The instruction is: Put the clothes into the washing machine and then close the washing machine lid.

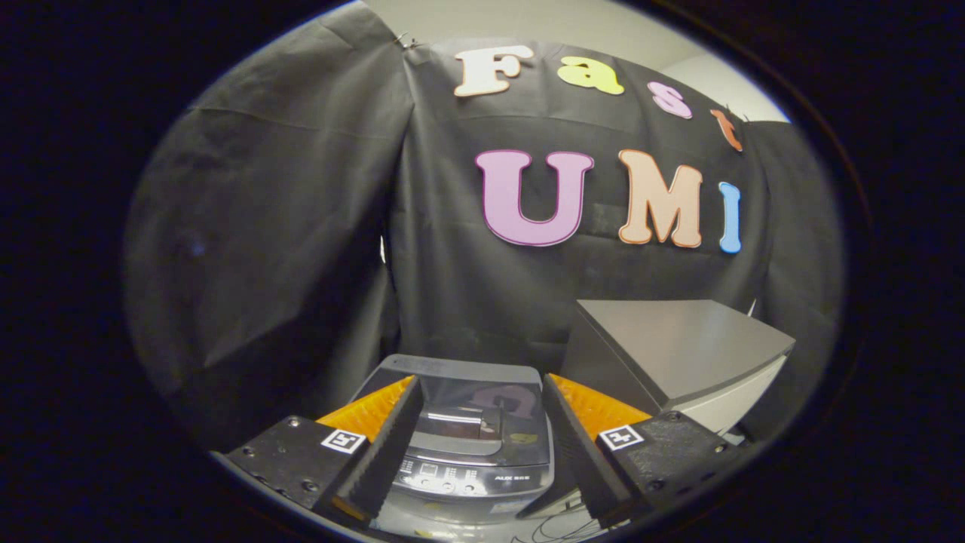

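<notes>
- Nearest the camera, one tool (479,400) with two fingers (377,452) spread wide apart, nothing pinched between them; each finger carries one small square marker tag on its base, two tags in all.
- One black cloth wall (301,249) fills the background, hanging in folds behind everything else.
- One grey box-shaped cabinet (671,354) stands beyond the tool's right finger, just beside the washing machine; its flat top faces up and one corner points toward the camera. Its lower part is cut off behind the finger base.
- One washing machine (471,452), a top-loading model, sits between the two fingers and just ahead of them, seen from above. Its long axis runs away from the camera toward the wall, with the front edge nearest.
- One glossy dark lid (475,411) lies flat on top of the machine, closed, and mirrors the wall behind.
- One control panel (441,477) with a row of small buttons runs across the front edge of the machine; the markings are too small to make out.
- Both sides of the machine are hidden by the fingers, and its front face is cut off below.
- Some thin lines, perhaps cords (550,528), lie below the machine's front; hard to make out.
</notes>
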Motion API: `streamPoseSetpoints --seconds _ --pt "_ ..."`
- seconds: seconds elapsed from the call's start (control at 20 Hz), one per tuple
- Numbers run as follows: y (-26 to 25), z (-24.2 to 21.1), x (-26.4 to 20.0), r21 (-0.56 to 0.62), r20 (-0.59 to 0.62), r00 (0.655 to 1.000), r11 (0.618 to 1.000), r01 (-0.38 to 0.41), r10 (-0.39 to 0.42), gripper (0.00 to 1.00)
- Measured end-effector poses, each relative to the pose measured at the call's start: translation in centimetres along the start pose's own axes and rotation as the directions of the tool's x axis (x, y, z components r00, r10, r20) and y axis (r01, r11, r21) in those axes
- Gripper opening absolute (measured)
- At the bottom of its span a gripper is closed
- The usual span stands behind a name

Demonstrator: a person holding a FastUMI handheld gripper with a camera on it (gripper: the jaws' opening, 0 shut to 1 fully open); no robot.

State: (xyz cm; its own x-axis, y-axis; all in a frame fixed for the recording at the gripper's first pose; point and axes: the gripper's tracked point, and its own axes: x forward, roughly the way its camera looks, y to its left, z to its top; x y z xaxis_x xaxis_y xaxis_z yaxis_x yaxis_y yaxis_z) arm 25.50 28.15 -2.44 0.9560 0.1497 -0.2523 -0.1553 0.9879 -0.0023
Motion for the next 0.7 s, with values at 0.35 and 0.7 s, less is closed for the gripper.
streamPoseSetpoints --seconds 0.35,0.7 --pt "-2.6 4.0 -4.6 0.031 0.107 0.994 1.000 -0.002 -0.001 0.97" --pt "-5.4 3.4 -10.2 -0.019 0.195 0.980 0.999 0.046 -0.041 0.96"
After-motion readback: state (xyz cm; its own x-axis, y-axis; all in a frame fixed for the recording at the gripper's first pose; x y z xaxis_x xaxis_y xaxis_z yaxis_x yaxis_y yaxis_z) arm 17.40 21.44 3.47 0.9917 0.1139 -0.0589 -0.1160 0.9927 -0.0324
